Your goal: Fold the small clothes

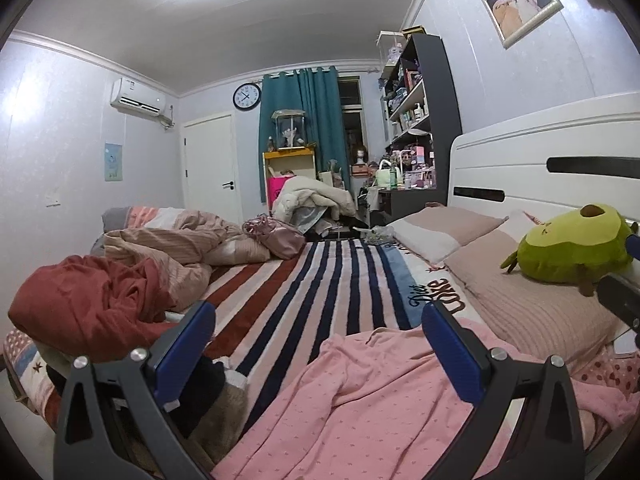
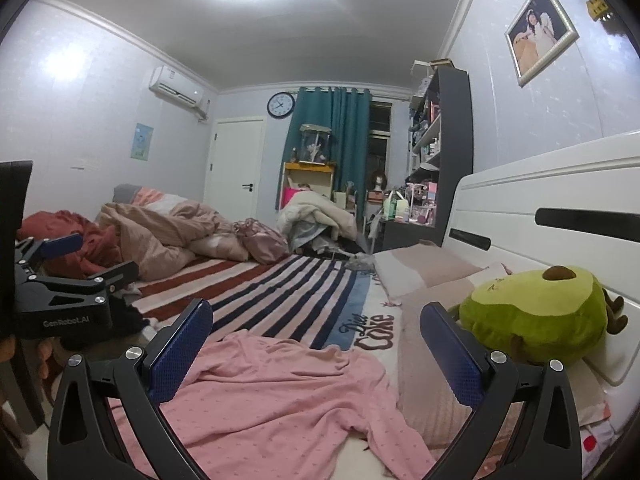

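A pink dotted garment [image 1: 352, 408] lies crumpled on the striped bed sheet [image 1: 304, 296], close in front of both grippers; it also shows in the right wrist view [image 2: 280, 396]. My left gripper [image 1: 320, 328] is open and empty, hovering just above the garment's near edge. My right gripper [image 2: 316, 328] is open and empty, above the same garment. The left gripper [image 2: 80, 256] also shows at the left of the right wrist view, open. A red garment [image 1: 88, 304] lies bunched at the bed's left edge.
A rumpled beige quilt [image 1: 180, 240] and a pink bag [image 1: 276, 236] lie at the bed's far end. Pillows [image 1: 532, 300] and a green avocado plush [image 1: 572, 248] sit by the white headboard [image 1: 540, 152] on the right. Dark clothes [image 1: 204, 388] lie at the near left.
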